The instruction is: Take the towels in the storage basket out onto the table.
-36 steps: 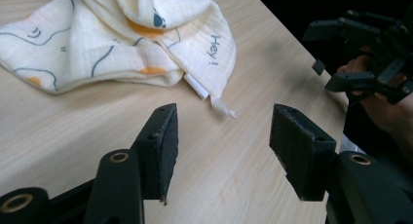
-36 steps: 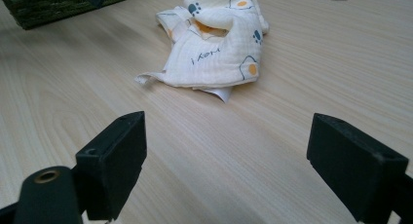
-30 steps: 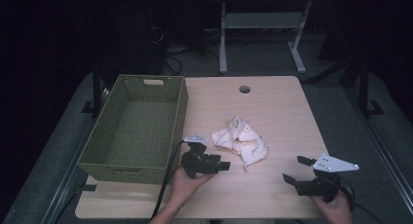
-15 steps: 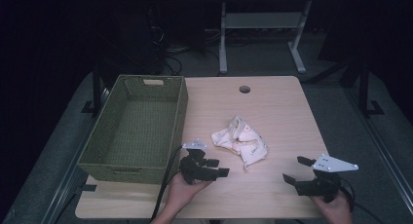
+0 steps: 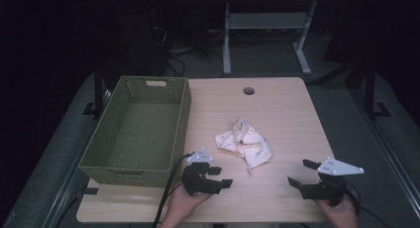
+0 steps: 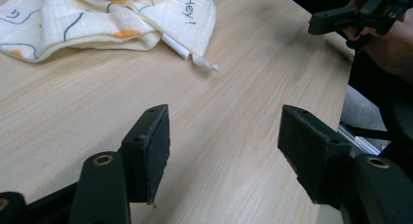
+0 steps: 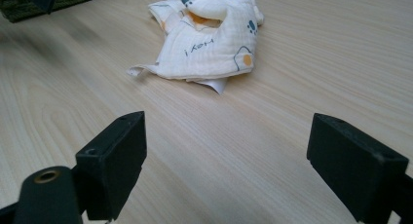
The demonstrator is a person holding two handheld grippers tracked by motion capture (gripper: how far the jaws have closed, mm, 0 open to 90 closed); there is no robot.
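Cream muslin cloth (image 5: 243, 143) with orange and blue prints lies crumpled right of the green basket (image 5: 136, 134); both tongs, left (image 5: 221, 177) just opening and right (image 5: 300, 172), are released, empty.

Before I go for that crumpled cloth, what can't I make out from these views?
- Crumpled white printed cloth: its folds hide its underside and shape.
- Cloth in the left gripper view: cut off by the top edge.
- Green woven basket in the right gripper view: only a corner, cut by the edge.
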